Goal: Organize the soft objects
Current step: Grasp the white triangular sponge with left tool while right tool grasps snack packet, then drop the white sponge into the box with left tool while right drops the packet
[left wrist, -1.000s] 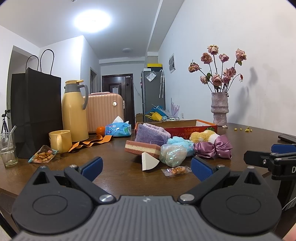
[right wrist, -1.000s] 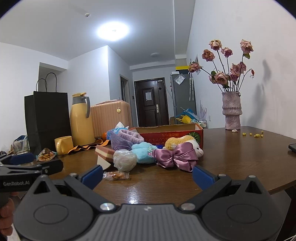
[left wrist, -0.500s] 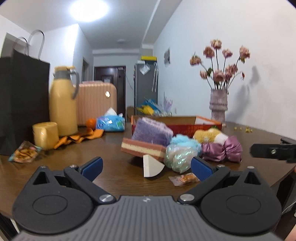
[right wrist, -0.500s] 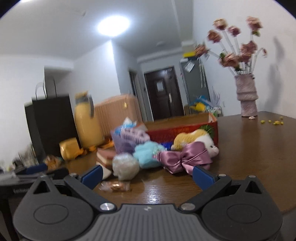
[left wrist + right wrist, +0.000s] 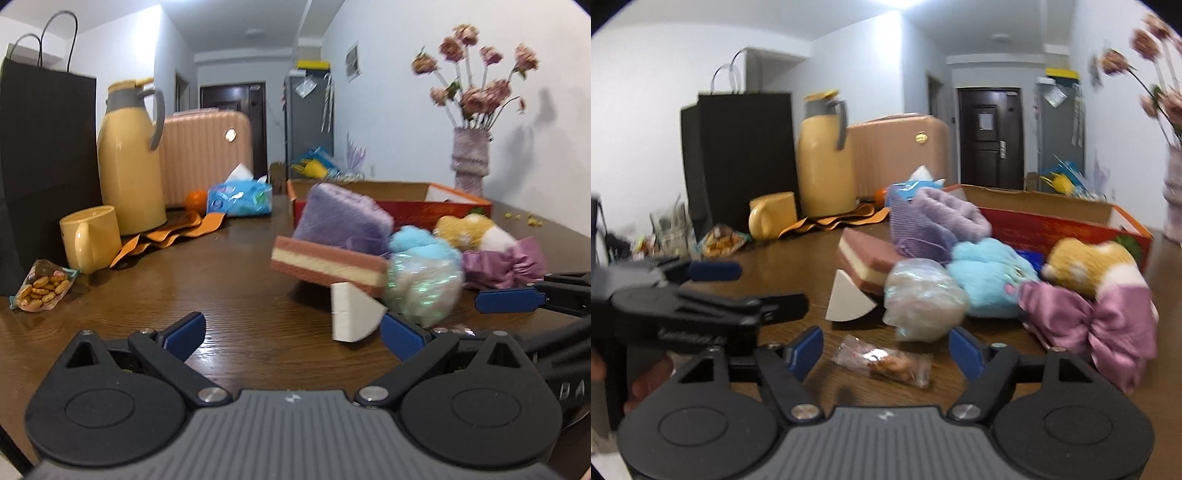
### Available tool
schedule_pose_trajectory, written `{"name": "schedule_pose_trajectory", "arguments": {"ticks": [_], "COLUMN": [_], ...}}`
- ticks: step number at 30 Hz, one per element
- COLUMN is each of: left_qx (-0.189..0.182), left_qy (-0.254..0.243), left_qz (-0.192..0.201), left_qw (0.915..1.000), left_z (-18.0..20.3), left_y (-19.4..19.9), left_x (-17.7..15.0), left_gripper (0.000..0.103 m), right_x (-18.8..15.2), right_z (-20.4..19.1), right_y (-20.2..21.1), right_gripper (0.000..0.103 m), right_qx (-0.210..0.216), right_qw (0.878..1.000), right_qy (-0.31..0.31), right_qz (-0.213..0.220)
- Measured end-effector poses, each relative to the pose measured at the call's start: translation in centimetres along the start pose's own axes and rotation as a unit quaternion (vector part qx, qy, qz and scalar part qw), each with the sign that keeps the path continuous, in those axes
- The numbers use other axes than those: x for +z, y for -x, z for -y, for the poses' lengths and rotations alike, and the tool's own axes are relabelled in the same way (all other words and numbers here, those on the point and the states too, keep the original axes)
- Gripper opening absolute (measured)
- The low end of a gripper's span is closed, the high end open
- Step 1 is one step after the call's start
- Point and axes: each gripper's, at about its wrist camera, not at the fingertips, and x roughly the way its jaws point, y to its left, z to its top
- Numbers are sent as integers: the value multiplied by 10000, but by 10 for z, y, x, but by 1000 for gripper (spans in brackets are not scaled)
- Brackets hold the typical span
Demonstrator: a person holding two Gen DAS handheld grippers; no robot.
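Observation:
A pile of soft things lies on the brown table in front of a red cardboard box (image 5: 458, 208): a purple towel (image 5: 341, 221), a pink-and-cream sponge (image 5: 327, 266), a white wedge sponge (image 5: 351, 314), an iridescent mesh ball (image 5: 424, 288), a blue plush (image 5: 993, 280), a yellow-white plush (image 5: 1089, 269) and a purple satin bow (image 5: 1104, 325). My left gripper (image 5: 293, 334) is open and empty just short of the white wedge. My right gripper (image 5: 886, 354) is open and empty over a small snack packet (image 5: 886, 362), close to the mesh ball (image 5: 923, 299).
At the left stand a black paper bag (image 5: 40, 166), a yellow thermos (image 5: 129, 158), a yellow mug (image 5: 90, 238), a snack bag (image 5: 42, 286), an orange cloth (image 5: 173, 232), a tissue pack (image 5: 240, 197) and a pink suitcase (image 5: 210, 155). A vase of dried roses (image 5: 471, 162) stands at the right.
Both grippers have moved forward and lower toward the pile, so the soft things now look larger and nearer. Both grippers stay open.

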Motion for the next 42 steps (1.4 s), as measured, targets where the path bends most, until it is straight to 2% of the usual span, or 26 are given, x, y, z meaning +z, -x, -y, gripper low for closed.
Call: {"name": "schedule_pose_trajectory", "arguments": {"ticks": [3, 4, 7, 8, 9, 10, 11, 12, 15, 21, 25, 28, 33, 36, 40, 42], "left_qx": [-466, -619, -877, -871, -937, -1063, -1191, -1263, -1287, -1034, -1079, -1046, -1145, -1211, -978, -870], "left_qy": [185, 259, 220, 200, 217, 242, 275, 282, 144, -212, -218, -282, -64, -86, -100, -35], "left_qz": [-204, -253, -364, -462, -571, -611, -654, -726, -707, -547, -431, -183, 166, 345, 498, 309], "left_qw": [9985, 9974, 9952, 9949, 9937, 9922, 9903, 9889, 9891, 9929, 9930, 9939, 9933, 9920, 9939, 9957], "left_z": [-10, -12, -10, -7, -4, -2, 0, 3, 9, 16, 14, 15, 11, 11, 7, 5], "left_y": [-14, -18, -31, -36, -41, -45, -48, -51, -49, -26, -1, 20, 41, 32, -18, -55], "left_x": [6, 7, 12, 15, 18, 20, 22, 23, 20, 9, 8, 12, 31, 58, 111, 136], "left_gripper": [102, 100, 77, 63, 56, 55, 51, 39, 26, 19, 19, 19, 19, 19, 19, 19], "right_x": [2, 1, -1, -3, -4, -6, -8, -10, -16, -22, -24, -24, -13, 1, 40, 67], "right_z": [-2, -1, 0, 0, 1, 2, 6, 11, 20, 22, 23, 20, 19, 32, 72, 105], "right_y": [-10, -11, -17, -17, -14, -12, -8, -3, 8, 26, 42, 57, 85, 97, 96, 83], "right_gripper": [64, 58, 39, 31, 27, 23, 20, 18, 17, 15, 15, 15, 15, 15, 15, 15], "right_qx": [107, 162, 175, 97, 10, -52, -74, -90, -189, -165, -95, 66, 346, 398, -83, -367], "right_qw": [9997, 9996, 9991, 9991, 9992, 9993, 9994, 9994, 9991, 9993, 9994, 9993, 9975, 9954, 9960, 9944], "right_qy": [62, 46, 67, 100, 133, 112, 6, -126, -294, -246, -279, -355, -464, -554, -221, -243], "right_qz": [-207, -240, -382, -410, -375, -351, -328, -298, -221, -222, -161, 7, 400, 667, 868, 958]}}
